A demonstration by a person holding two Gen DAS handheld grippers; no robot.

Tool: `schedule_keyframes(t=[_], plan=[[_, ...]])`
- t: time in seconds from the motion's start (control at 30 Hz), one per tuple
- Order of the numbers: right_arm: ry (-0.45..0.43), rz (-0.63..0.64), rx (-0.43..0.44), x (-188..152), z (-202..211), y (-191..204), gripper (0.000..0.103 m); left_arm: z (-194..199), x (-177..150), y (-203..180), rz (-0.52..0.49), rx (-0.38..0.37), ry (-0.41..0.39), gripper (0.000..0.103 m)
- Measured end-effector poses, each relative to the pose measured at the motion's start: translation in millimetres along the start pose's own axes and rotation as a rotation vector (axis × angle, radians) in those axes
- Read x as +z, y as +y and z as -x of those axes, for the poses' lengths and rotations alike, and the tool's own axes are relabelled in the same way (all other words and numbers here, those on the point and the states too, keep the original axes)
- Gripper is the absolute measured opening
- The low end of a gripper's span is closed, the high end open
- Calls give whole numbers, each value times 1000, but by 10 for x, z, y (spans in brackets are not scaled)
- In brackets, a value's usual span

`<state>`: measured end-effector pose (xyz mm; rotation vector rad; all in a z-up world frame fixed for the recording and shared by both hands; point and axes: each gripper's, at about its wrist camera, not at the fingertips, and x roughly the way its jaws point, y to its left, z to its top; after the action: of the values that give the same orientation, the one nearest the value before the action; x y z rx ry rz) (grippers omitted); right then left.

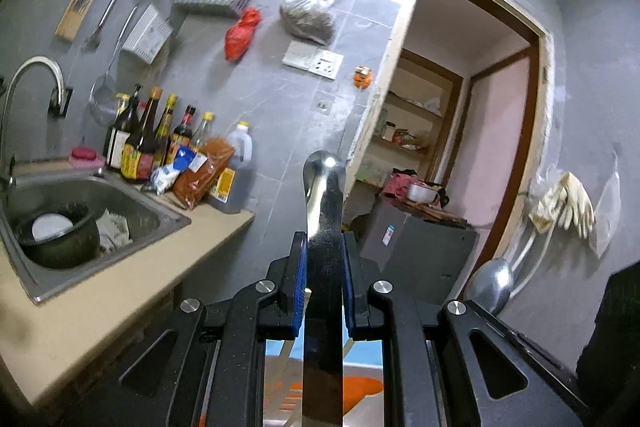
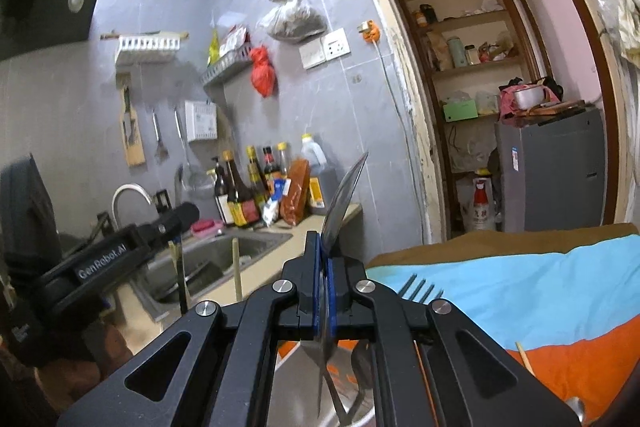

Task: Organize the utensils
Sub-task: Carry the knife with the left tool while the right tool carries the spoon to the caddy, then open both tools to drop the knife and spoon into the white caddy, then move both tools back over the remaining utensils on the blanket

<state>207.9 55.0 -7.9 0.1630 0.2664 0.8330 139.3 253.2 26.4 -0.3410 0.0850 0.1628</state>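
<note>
In the left wrist view my left gripper (image 1: 325, 247) is shut on a steel utensil handle (image 1: 323, 195) that points up and away. A spoon bowl (image 1: 493, 283) sticks up at the lower right. In the right wrist view my right gripper (image 2: 323, 251) is shut on a thin steel utensil (image 2: 345, 197) seen edge-on, perhaps a spoon. The left gripper body (image 2: 116, 259) is at the left, with chopsticks (image 2: 237, 269) standing below it. Fork tines (image 2: 420, 289) rise behind my right gripper. More steel utensils lie under the gripper frame.
A steel sink (image 1: 100, 211) with a dark pot (image 1: 60, 239) is set in the beige counter (image 1: 132, 279). Sauce bottles (image 1: 152, 135) stand against the grey tiled wall. A blue and orange cloth (image 2: 540, 287) covers the surface at right. A doorway shows shelves and a grey fridge (image 2: 556, 171).
</note>
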Motion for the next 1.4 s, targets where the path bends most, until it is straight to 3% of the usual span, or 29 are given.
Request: schedule_keyframes(t=[0.33, 0.5, 0.57, 0.6, 0.63, 0.7, 0.77, 0.87, 0.97, 1.1, 1.4], plan=[[34, -17, 21, -44, 81, 14, 14, 100, -29, -110, -67, -4, 42, 14], [13, -20, 26, 62, 205, 11, 19, 169, 15, -144, -39, -3, 70, 26], [6, -20, 19, 114, 274, -14, 24, 207, 40, -198, -34, -1, 77, 30], [3, -20, 14, 130, 296, -25, 33, 230, 50, -235, -39, 3, 80, 32], [-3, -19, 5, 160, 348, -54, 45, 230, 55, -246, -47, 7, 82, 35], [-11, -17, -11, 203, 437, -112, 56, 262, 63, -335, -62, 20, 91, 44], [-5, -14, -31, 245, 515, -192, 59, 292, 55, -429, -70, 31, 100, 61], [2, -16, -64, 287, 650, -339, 76, 341, 20, -601, -81, 54, 101, 84], [8, -14, -93, 317, 824, -502, 86, 389, -51, -810, -104, 79, 93, 95], [16, -3, -140, 329, 1077, -710, 103, 396, -181, -1063, -136, 96, 110, 95], [33, 45, -209, 260, 1520, -1068, 103, 417, -626, -1579, -173, 123, 144, 96]])
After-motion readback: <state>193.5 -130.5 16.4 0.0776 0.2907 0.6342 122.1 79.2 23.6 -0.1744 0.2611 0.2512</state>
